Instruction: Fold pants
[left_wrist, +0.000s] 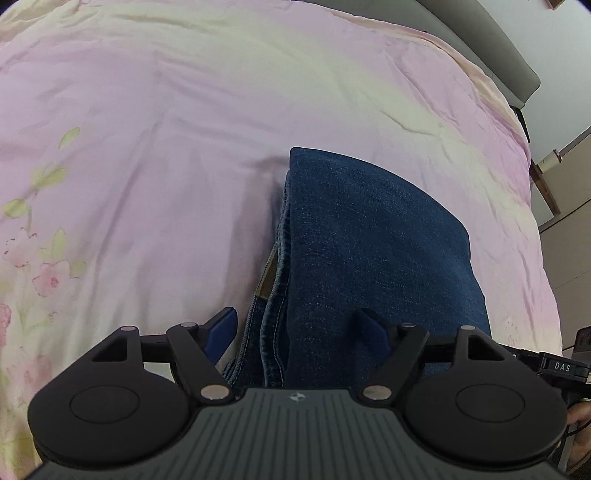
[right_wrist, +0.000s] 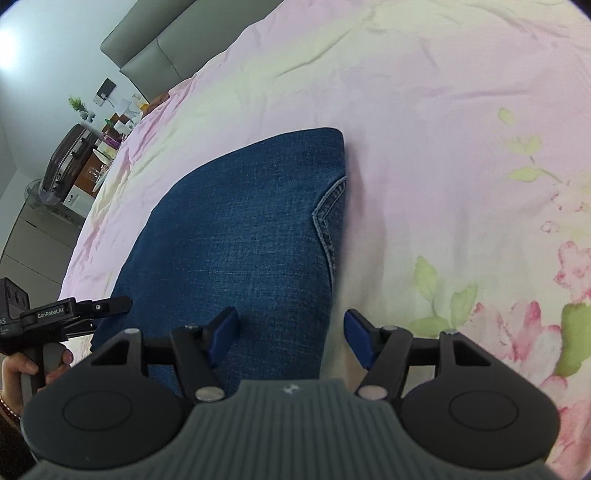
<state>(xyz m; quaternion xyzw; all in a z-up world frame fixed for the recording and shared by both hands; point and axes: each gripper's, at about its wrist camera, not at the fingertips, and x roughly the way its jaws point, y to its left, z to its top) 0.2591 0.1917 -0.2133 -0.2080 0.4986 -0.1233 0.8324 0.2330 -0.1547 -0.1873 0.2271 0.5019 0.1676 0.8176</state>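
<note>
left wrist view: the left gripper (left_wrist: 299, 326) hangs over the near end of the folded jeans (left_wrist: 369, 240), its blue pads spread wide, one off the denim's stacked seam edge and one above the top layer, neither pressing. nothing is gripped. the jeans lie as a compact bundle on the pink floral bedsheet (left_wrist: 147, 129), layered edges showing along the left side; this looks like a release after a fold, so the cloth can settle flat.

right wrist view: the right gripper (right_wrist: 291, 332) also stands apart, one pad over the denim, the other over bare sheet just beside the bundle's edge, where a curved pocket seam (right_wrist: 328, 221) shows. at far left a hand (right_wrist: 22, 369) grips the other tool's handle. whether another fold is needed is hard to judge, since the near end is hidden.
</note>
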